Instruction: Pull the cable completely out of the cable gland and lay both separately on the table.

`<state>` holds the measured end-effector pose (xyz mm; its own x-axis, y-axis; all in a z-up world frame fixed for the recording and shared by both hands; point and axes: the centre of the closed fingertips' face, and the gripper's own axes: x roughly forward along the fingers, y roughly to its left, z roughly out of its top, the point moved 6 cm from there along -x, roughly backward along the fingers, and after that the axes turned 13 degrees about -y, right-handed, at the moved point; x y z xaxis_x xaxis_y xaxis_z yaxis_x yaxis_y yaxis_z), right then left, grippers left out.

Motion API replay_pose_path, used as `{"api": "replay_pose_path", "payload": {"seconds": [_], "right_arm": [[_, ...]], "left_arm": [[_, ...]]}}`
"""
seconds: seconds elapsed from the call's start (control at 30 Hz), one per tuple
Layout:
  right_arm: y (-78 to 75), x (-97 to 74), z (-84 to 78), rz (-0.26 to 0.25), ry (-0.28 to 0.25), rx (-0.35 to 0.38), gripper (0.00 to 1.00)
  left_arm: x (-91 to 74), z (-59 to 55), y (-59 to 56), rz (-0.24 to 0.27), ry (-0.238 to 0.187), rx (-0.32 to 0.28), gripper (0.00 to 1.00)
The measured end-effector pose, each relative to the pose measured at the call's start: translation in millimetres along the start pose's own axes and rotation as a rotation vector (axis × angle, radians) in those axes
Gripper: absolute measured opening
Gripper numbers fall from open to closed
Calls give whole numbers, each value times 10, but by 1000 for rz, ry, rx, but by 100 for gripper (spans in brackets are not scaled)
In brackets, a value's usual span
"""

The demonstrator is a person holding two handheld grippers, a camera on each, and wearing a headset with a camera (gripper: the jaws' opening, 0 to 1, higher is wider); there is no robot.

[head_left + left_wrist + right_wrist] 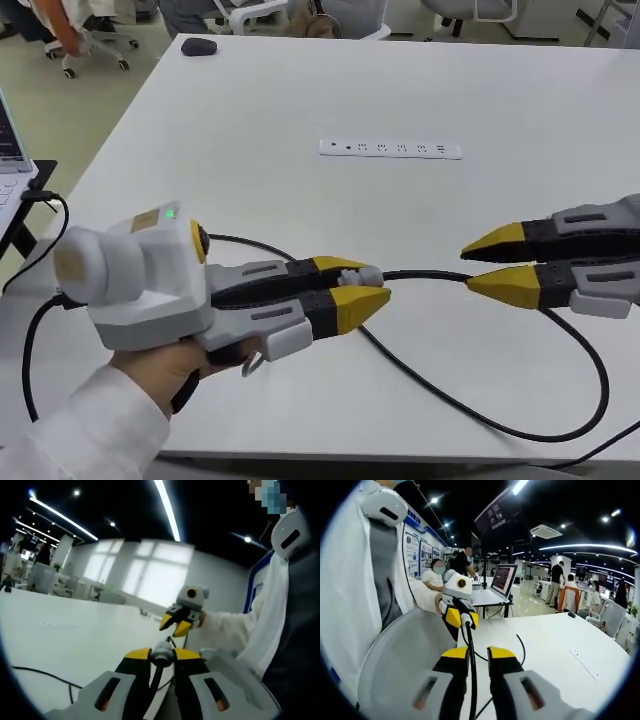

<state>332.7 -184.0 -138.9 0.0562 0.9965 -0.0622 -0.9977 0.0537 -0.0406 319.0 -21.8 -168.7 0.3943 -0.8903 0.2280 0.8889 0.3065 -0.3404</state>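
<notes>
1. Left gripper (376, 281), in hand (160, 370) near front-left corner of table (300, 90): jaws pressed together on cable gland (358, 277).
2. Cable (420, 274) goes from gland to right gripper (465, 267); its jaws are spread, w/ cable between.
3. Cable then loops toward front edge.

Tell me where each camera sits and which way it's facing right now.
Head view: headset, looking forward and down at the table, the left gripper shut on the cable gland, the right gripper; own hand and sleeve show.
Left gripper view: along its jaws, past the cable gland, towards the right gripper and the person's torso.
Right gripper view: along its jaws towards the left gripper.
Shared: both gripper views face each other along the cable.
</notes>
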Motion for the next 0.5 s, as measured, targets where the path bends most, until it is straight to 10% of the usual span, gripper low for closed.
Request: {"api": "replay_pose_path", "payload": {"seconds": [0.5], "right_arm": [[90, 404, 47, 90, 15, -45, 8]], "left_arm": [[7, -8, -5, -1, 5, 9, 18]]}}
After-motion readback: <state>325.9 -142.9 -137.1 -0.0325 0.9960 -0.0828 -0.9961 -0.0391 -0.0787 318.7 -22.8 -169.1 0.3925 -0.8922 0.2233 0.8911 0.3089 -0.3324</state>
